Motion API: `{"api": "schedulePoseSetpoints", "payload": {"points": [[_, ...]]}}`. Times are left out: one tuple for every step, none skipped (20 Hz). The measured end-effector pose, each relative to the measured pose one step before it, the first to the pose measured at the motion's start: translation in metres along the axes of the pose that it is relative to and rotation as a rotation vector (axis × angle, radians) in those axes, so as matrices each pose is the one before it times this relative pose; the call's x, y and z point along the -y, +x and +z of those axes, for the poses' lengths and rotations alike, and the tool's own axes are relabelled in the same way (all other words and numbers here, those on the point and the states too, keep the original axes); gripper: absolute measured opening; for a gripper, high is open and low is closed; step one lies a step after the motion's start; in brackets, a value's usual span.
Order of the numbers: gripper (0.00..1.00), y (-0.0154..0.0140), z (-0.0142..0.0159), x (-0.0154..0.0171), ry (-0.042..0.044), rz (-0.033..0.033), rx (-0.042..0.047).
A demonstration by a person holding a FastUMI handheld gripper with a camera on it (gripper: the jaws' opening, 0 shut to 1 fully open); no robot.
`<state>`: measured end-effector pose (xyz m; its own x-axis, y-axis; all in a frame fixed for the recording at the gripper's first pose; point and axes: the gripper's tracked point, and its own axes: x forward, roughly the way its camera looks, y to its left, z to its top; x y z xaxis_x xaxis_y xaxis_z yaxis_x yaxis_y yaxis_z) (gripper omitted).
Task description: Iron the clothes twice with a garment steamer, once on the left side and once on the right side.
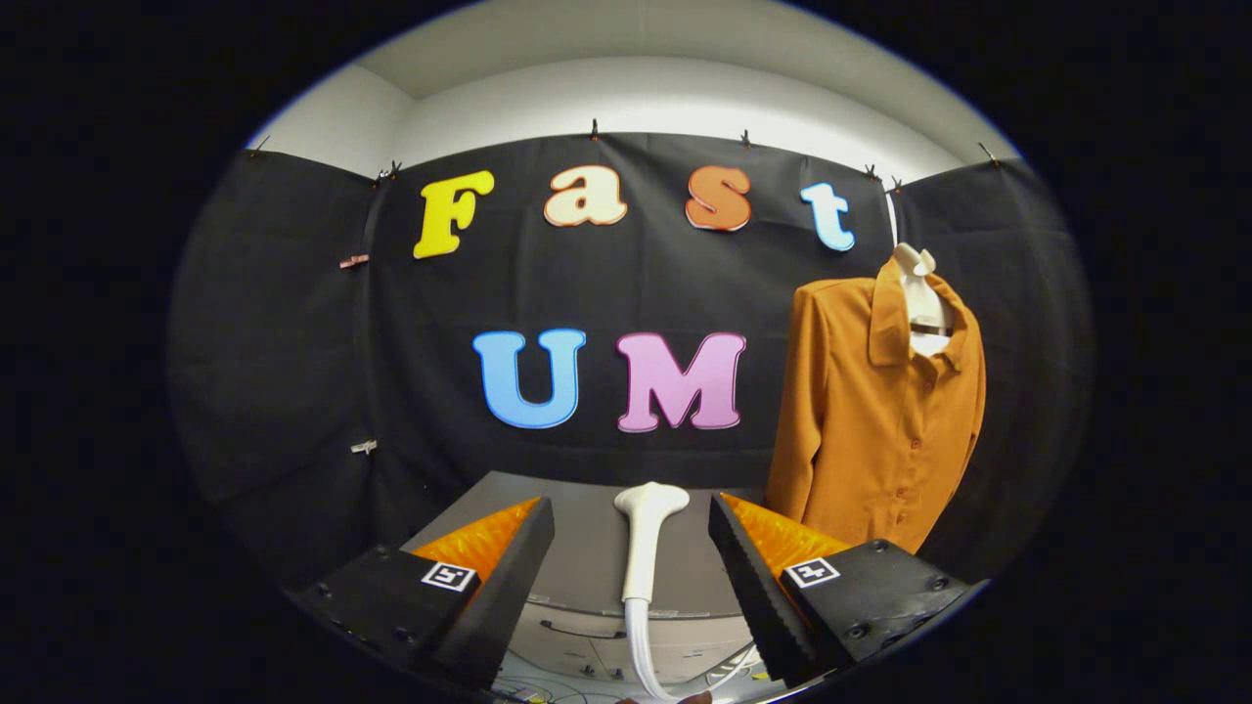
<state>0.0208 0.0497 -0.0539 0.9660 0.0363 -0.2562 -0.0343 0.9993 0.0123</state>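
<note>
Steamer head [649, 528] lies on the grey table [577, 548], centred between the gripper's [631, 548] 2 spread fingers, ready for grasping. Shirt [871, 420] hangs ahead-right for ironing.

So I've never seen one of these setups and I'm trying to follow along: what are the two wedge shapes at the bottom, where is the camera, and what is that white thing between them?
The camera rides on a handheld tool that a person carries, and it looks forward along the tool's two fingers; those are the wedges you see. They stand open, apart from each other, gripping nothing yet.

The white thing lying between them is the garment steamer, its rounded head pointing away and its hose trailing back toward the camera. It rests on a grey tabletop.

Beyond the fingers, off to one side, an orange-brown shirt hangs on a white hanger against the booth's black cloth wall. That shirt is what the steamer is meant for.
</note>
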Motion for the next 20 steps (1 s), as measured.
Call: {"api": "schedulePoseSetpoints", "payload": {"points": [[0.99,0.00977,-0.01330,-0.00502,-0.00945,0.01304,-0.05361],[0.99,0.01320,-0.01140,-0.00443,-0.00085,0.01409,-0.04870],[0.99,0.01182,-0.01116,-0.00253,0.00077,0.00664,-0.04869],[0.99,0.01302,-0.01216,0.00089,0.00138,-0.00103,-0.03881],[0.98,0.01152,-0.00958,0.00286,-0.00257,-0.01671,-0.03453],[0.98,0.01308,-0.00860,0.00334,-0.00422,-0.02014,-0.03047],[0.98,0.01144,-0.00849,0.00338,0.00053,-0.01338,-0.02456],[0.99,0.01391,-0.00830,0.00429,0.00226,-0.01754,-0.02739],[0.99,0.01165,-0.00915,0.00324,0.00802,-0.01216,-0.02439],[0.98,0.01266,-0.01020,0.00449,0.00638,-0.01380,-0.02474],[0.98,0.01163,-0.00975,0.00372,0.00273,-0.01635,-0.02897],[0.98,0.01318,-0.00590,0.00122,0.00335,-0.00967,-0.02579],[0.99,0.01201,-0.00568,0.00145,0.00252,-0.00754,-0.02409],[0.99,0.01022,-0.00699,-0.00149,0.00382,0.00054,-0.02024],[0.99,0.00695,-0.00485,-0.00103,0.00310,-0.00748,-0.02223],[0.98,0.01074,-0.00353,0.00189,-0.00094,-0.00462,-0.01248],[0.93,0.00903,-0.00219,0.00167,0.00403,-0.01418,-0.00419],[0.86,0.00654,-0.00188,0.00131,0.00723,-0.00786,-0.00249],[0.69,0.00378,0.00173,-0.00037,0.01984,0.00259,0.00463],[0.54,-0.00079,0.00339,0.00171,0.01562,-0.00828,0.01122]]}}
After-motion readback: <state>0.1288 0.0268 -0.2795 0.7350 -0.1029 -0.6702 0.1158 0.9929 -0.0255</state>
